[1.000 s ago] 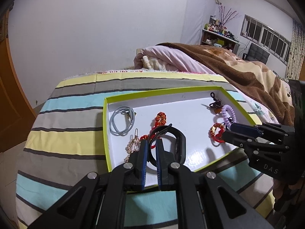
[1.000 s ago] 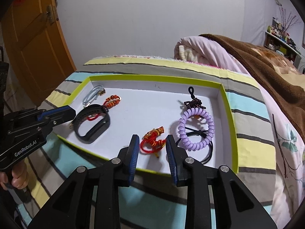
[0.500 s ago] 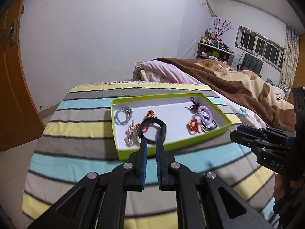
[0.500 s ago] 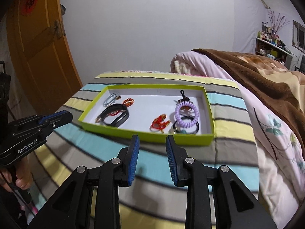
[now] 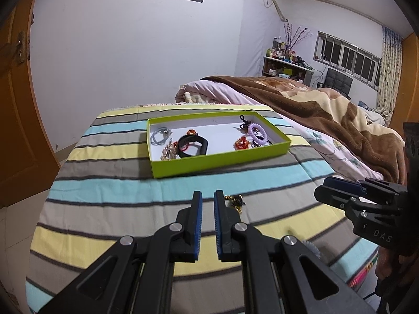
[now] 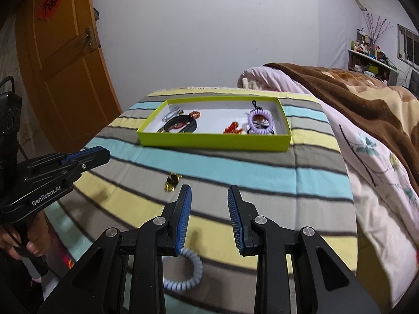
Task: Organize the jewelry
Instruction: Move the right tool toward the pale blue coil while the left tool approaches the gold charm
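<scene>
Your right tool (image 6: 209, 196) stood open and empty, left tool (image 5: 207, 201) nearly closed, empty; you needed to straddle the small gold-and-black trinket (image 6: 172, 181) on the striped bed cover (image 6: 235, 167) squarely before closing.

Striped bed cover (image 6: 262, 172), green tray (image 6: 214, 141) (jewelry inside), gold trinket (image 6: 171, 181), pale coil tie (image 6: 193, 269)

Home bedroom. Bed (image 5: 162, 204) with striped sheet in yellow, grey and turquoise; brown blanket (image 5: 327, 110) and pink floral quilt (image 6: 371, 162) bunched on its right side. Orange wooden door (image 6: 65, 60) with red paper charm (image 6: 51, 1) on it. Plain white walls. Far corner: cluttered shelf (image 5: 285, 62) with bottles and dried branches, barred window (image 5: 348, 59), patterned curtain (image 5: 389, 70), black chair (image 5: 337, 79).
</scene>
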`<state>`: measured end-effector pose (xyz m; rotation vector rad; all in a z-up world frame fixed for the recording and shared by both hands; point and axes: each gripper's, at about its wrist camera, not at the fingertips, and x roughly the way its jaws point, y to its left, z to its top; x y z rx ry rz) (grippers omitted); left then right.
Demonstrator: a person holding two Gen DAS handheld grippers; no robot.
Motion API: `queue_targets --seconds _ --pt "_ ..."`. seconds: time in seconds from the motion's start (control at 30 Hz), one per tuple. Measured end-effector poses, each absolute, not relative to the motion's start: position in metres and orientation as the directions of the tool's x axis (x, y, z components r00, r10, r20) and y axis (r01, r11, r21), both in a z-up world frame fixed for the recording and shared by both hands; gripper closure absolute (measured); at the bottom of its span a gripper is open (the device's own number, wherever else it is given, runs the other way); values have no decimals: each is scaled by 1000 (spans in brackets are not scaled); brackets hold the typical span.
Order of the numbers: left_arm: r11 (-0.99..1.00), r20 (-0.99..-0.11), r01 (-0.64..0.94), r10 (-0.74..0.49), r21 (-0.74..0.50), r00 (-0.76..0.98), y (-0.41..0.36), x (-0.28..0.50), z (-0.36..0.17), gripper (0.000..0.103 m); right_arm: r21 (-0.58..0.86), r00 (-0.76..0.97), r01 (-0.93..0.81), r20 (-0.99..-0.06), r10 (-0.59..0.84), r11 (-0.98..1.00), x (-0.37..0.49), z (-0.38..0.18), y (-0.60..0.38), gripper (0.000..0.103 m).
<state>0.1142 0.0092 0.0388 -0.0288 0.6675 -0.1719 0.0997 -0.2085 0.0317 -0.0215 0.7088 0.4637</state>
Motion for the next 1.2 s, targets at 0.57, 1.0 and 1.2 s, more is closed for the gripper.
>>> queue_targets --seconds 0.57,1.0,1.2 --pt "982 -622 165 -188 -95 760 0 101 29 94 154 639 -411 -654 405 898 79 15 -215 74" --pt "978 -632 180 -203 -101 748 -2 102 22 94 161 595 -420 -694 405 893 72 -8 -214 74" --pt "977 -637 185 -210 -106 742 -3 105 20 94 145 571 -443 -715 403 885 69 -18 -207 74"
